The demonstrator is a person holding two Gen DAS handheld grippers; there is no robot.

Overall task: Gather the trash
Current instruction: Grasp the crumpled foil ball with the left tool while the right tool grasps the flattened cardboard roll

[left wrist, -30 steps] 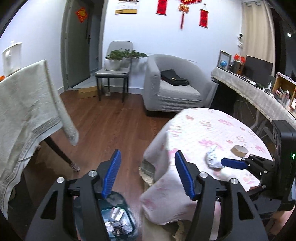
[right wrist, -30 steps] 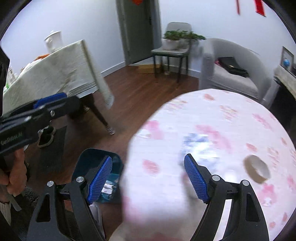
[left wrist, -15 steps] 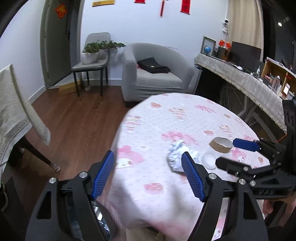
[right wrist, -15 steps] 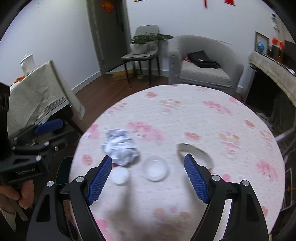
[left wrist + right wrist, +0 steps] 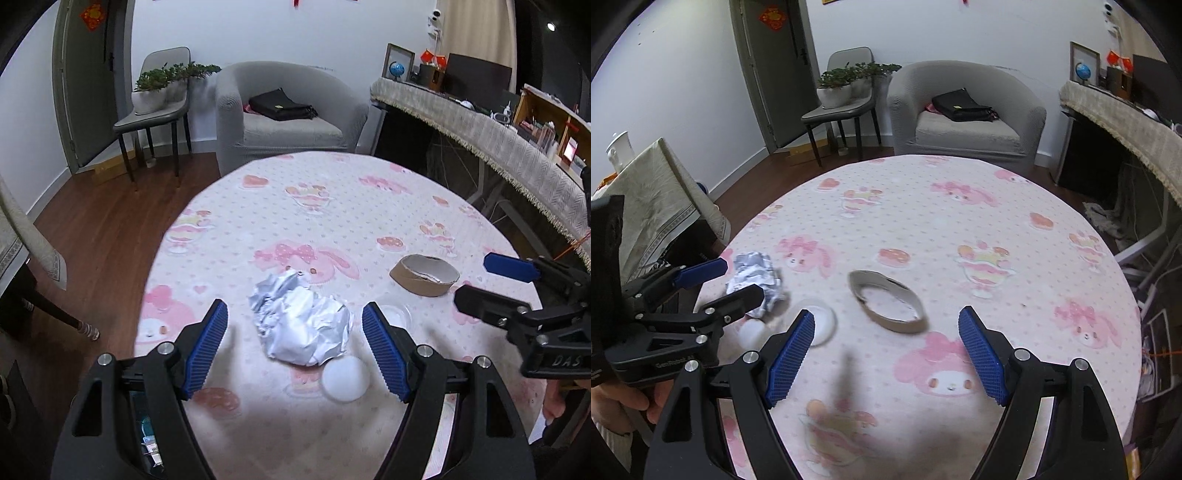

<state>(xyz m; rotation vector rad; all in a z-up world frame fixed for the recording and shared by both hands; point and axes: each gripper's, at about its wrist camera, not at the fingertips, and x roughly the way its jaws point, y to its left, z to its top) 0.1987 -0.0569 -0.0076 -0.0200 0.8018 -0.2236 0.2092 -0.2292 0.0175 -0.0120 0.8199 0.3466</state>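
- Both tools are swinging in from the bin side over the round worktop (image 5: 369,192); the left tool (image 5: 294,345) has just been opening its jaws, nothing pressed between them.
- Crumpled foil wad (image 5: 301,325) is lying straight ahead between the left tool's spread jaws, untouched.
- Right tool (image 5: 886,354), also spread and empty, is facing the cardboard ring (image 5: 888,301), long axis slanting across its gap.
- Counting trash: one foil wad, one ring, two white discs (image 5: 345,378).

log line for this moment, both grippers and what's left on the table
left gripper: open, empty, jaws just widened, lined up on crumpled foil | right gripper: open, empty, facing cardboard ring | table: foil, ring, white ball, clear lid
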